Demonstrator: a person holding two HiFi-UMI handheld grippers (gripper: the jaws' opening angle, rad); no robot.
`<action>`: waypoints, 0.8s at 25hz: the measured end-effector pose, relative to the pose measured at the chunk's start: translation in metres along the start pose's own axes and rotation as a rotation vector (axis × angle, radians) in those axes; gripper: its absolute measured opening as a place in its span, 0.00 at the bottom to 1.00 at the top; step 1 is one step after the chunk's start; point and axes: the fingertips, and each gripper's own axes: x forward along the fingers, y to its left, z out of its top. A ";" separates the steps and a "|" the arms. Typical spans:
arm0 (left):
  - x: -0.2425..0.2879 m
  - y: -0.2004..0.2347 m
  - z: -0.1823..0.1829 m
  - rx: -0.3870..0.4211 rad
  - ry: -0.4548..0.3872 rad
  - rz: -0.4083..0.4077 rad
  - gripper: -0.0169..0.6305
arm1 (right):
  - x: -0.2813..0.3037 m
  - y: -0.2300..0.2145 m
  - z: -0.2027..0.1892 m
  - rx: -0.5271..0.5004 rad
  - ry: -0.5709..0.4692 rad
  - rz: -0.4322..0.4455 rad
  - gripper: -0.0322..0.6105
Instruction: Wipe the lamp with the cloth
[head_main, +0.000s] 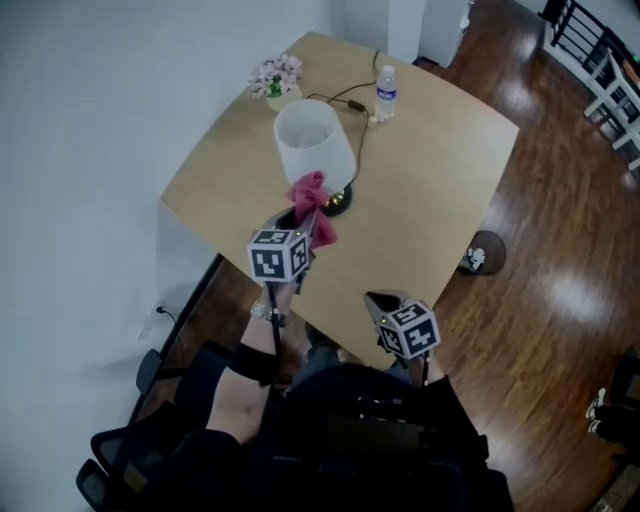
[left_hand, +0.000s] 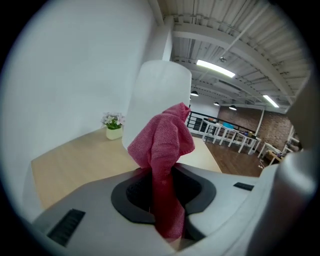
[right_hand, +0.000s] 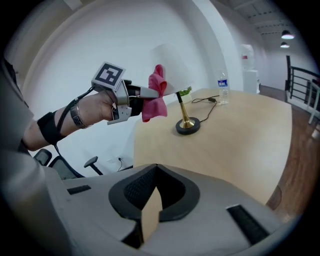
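Centre of the head view: white drum-shaded table lamp (head_main: 314, 140) with a brass stem and dark round base, upright on the pale wooden table (head_main: 440, 180). Just under the shade's lower rim, the left gripper (head_main: 300, 215), jaws narrow and clamped on a bunched pink knitted cloth (head_main: 312, 195). In the left gripper view, fills mid-frame, pinched between the black pads and bulging up in front of the shade; contact with the shade not clear. Lower right of the head view: right gripper (head_main: 380, 300), over the table's near edge, well apart from the lamp, jaw tips together, nothing held. Upper part: small pot of pink flowers (head_main: 277, 80) and clear plastic water bottle (head_main: 386, 92).
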 end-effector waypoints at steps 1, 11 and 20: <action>0.003 0.002 -0.008 0.015 0.023 -0.023 0.18 | 0.003 0.003 0.001 0.013 -0.006 -0.018 0.06; 0.013 0.030 -0.067 0.106 0.174 -0.213 0.18 | 0.037 0.036 0.022 0.104 -0.055 -0.163 0.06; -0.065 0.060 0.070 -0.104 -0.198 -0.347 0.18 | 0.057 0.070 0.030 0.105 -0.052 -0.214 0.06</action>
